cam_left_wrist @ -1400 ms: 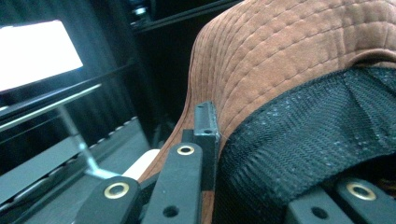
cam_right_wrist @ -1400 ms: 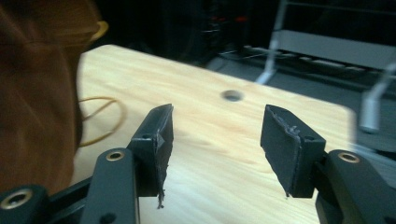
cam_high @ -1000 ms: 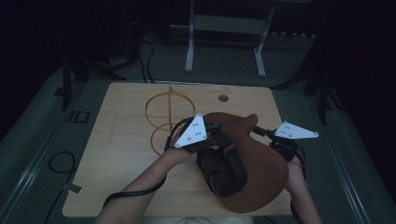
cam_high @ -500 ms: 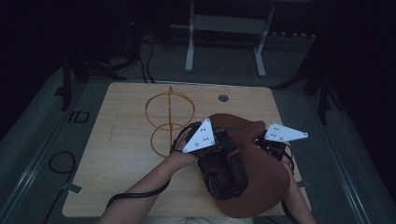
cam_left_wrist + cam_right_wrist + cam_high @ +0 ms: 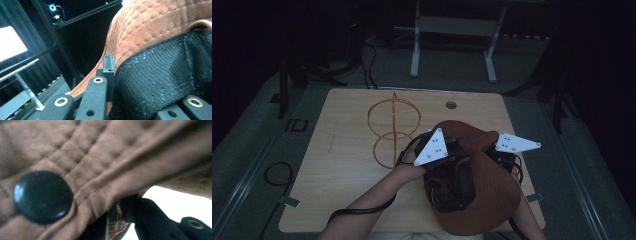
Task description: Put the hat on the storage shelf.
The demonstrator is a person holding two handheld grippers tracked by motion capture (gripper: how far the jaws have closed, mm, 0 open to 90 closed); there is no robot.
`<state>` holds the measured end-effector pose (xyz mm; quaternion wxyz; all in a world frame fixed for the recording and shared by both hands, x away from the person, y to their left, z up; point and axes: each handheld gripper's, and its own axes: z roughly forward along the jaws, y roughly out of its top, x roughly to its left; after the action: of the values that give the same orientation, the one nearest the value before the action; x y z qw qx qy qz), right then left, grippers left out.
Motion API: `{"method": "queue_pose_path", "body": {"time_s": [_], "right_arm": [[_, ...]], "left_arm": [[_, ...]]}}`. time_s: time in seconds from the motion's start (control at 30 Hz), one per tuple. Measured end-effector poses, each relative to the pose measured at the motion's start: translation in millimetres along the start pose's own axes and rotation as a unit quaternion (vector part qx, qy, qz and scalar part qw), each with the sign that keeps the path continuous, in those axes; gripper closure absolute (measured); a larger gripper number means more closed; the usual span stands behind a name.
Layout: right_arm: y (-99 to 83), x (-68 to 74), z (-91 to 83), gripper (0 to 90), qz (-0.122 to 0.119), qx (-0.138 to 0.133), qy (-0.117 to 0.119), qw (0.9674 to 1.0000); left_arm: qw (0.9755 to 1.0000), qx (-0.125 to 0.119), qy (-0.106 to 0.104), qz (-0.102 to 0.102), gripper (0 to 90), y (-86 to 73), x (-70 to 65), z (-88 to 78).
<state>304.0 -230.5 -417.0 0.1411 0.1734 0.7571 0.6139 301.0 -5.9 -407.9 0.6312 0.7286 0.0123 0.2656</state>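
Note:
A brown stitched hat (image 5: 484,197) with a black lining (image 5: 162,80) is held over the table's near right part, its opening turned toward the left. My left gripper (image 5: 451,150) is shut on the hat's rim, and in the left gripper view its jaws (image 5: 109,65) pinch the brown edge beside the lining. My right gripper (image 5: 494,150) sits at the hat's far right edge. Its jaws have just been closing, and brown fabric is pinched between them (image 5: 112,217). A black button (image 5: 42,196) on the hat is close to that camera.
A wooden hat stand (image 5: 393,127) made of hoops on a post stands left of the hat, mid-table. The light wooden table (image 5: 342,170) has a small round grommet (image 5: 451,105) near its far edge. Cables trail off the near edge, and a metal frame stands beyond the table.
The right gripper has edged left to the hat's edge and closed on it. The left gripper has shifted slightly right with the hat, which now hangs lower toward the person.

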Motion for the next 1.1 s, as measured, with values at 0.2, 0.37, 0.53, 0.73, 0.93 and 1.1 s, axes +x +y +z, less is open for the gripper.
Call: {"method": "queue_pose_path", "body": {"time_s": [0.2,0.37,0.53,0.73,0.93,1.1], "right_arm": [[-0.6,2.9,-3.3,87.6,-0.008,0.011,-0.003,0.9999],[3.8,1.1,-12.3,87.7,-0.01,0.001,-0.021,0.9997],[6.9,1.5,-16.5,87.8,-0.013,0.0,-0.03,0.9995],[6.6,-5.5,-28.3,87.8,-0.001,-0.014,-0.042,0.999],[11.2,-12.5,-40.4,87.7,0.003,-0.028,-0.06,0.9978],[18.1,-20.1,-50.7,87.7,0.007,-0.043,-0.077,0.9961]], "left_arm": [[0.9998,0.017,-0.004,-0.012,63.5,5.9,6.4,-6.2],[0.9992,0.029,0.026,-0.005,42.4,10.5,8.8,-11.4],[0.9984,0.039,0.04,-0.008,35.3,13.8,10.8,-16.5],[0.9969,0.049,0.053,-0.031,30.7,14.1,18.2,-30.7],[0.9953,0.059,0.067,-0.037,29.6,15.1,22.8,-49.2],[0.993,0.068,0.083,-0.049,29.6,11.1,25.8,-69.9]]}}
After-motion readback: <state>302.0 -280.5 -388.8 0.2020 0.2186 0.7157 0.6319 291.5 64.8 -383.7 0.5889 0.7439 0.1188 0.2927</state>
